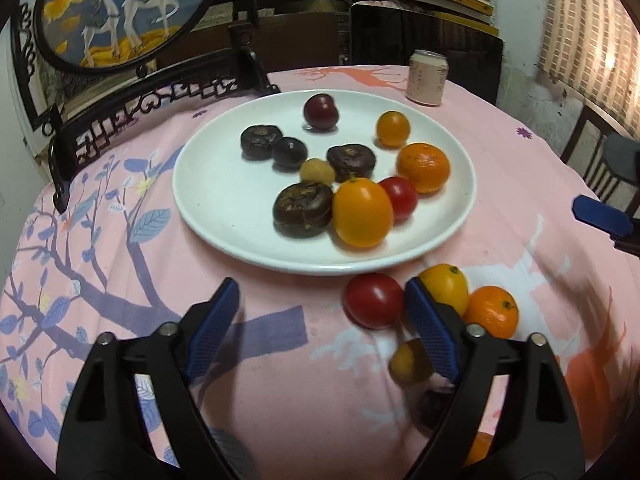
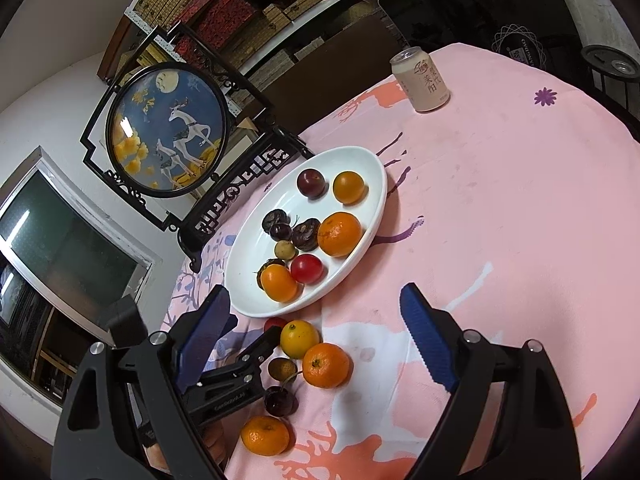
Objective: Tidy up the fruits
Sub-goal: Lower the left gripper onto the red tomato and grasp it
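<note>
Left gripper (image 1: 320, 308): jaws wide, holding nothing; low over the tabletop (image 1: 280, 380)
Right gripper (image 2: 316, 312): jaws wide, holding nothing
Plate (image 1: 216, 196): ahead of the left jaws; carries dark, orange, yellow and red fruits
Red tomato (image 1: 374, 300): on the cloth, just inside the left gripper's right finger
Yellow fruit (image 1: 448, 286): just beyond that finger; touching the mandarin (image 1: 492, 312)
Can (image 1: 427, 77): far behind the plate
</note>
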